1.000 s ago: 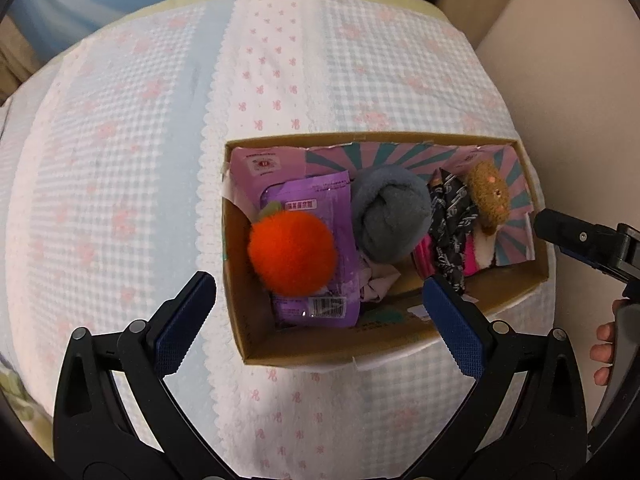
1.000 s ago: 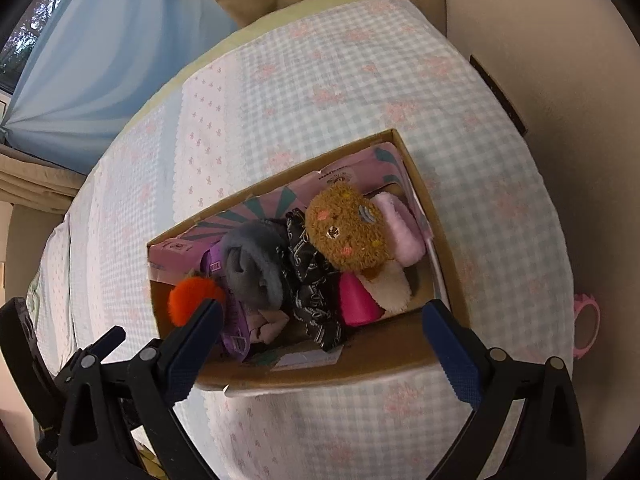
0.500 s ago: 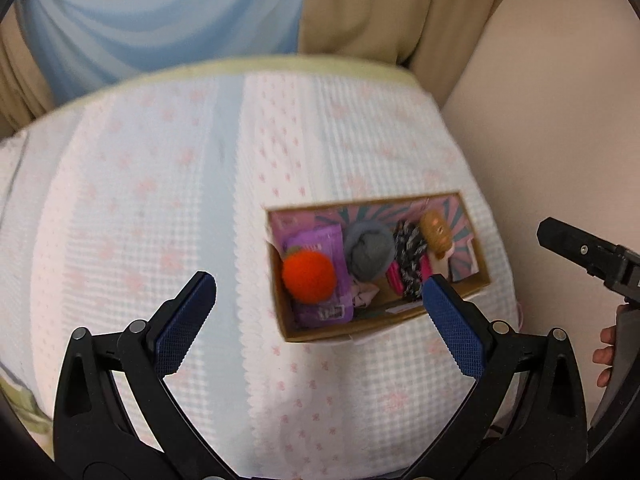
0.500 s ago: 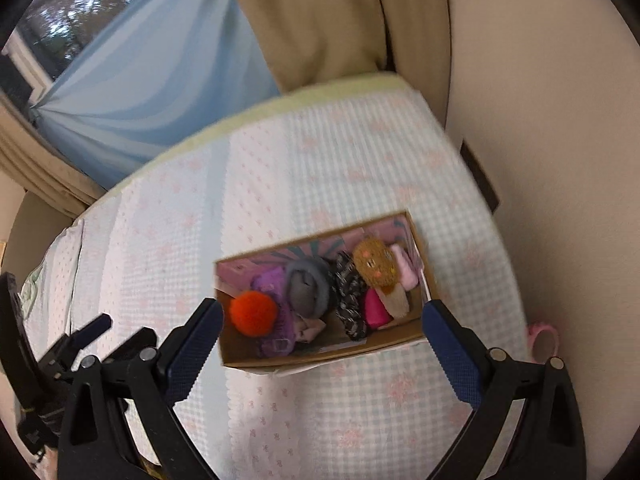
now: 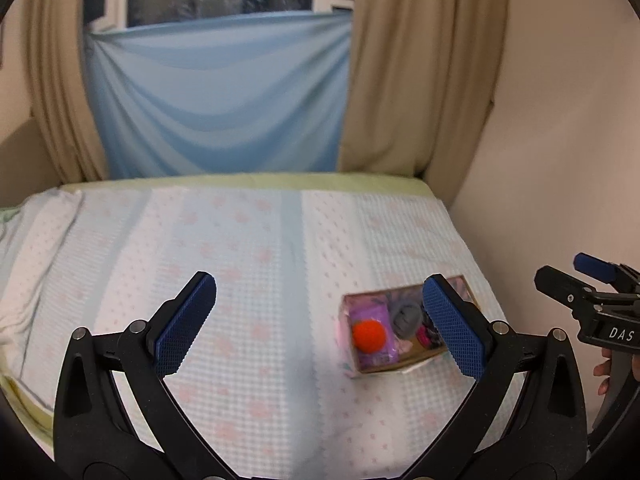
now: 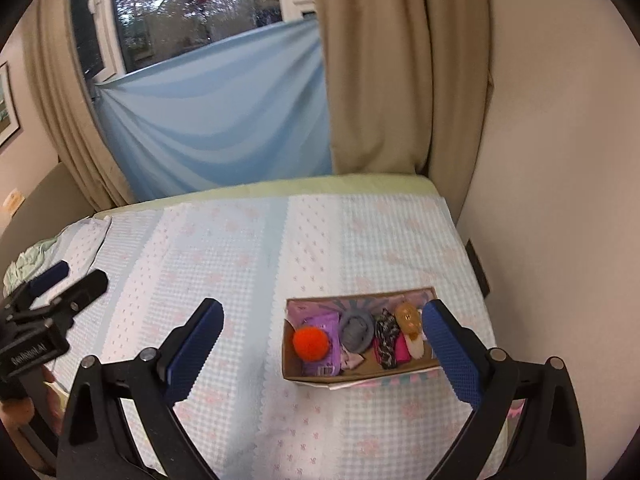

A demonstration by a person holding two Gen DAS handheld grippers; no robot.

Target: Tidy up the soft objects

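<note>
Two grippers, left (image 5: 320, 324) and right (image 6: 320, 344), both spread wide, grasping nothing, held high above the bedspread (image 6: 240, 264). Beyond them, cardboard box (image 6: 360, 376) near the bed's right edge, packed in a row: orange pompom (image 6: 311, 343), grey sock (image 6: 357, 334), patterned scrunchie (image 6: 386, 340), brown plush (image 6: 408, 314). Probably sorted already, hence empty, raised tools.

below me the bed (image 6: 224, 248) wears a pale blue and white checked cover with faint pink motifs and scalloped seams. a green sheet edge shows along its far side. an open cardboard box (image 6: 352, 376) sits directly on the cover near the bed's right side, by the wall. crumpled green cloth (image 6: 30, 258) lies at the left edge.
</note>
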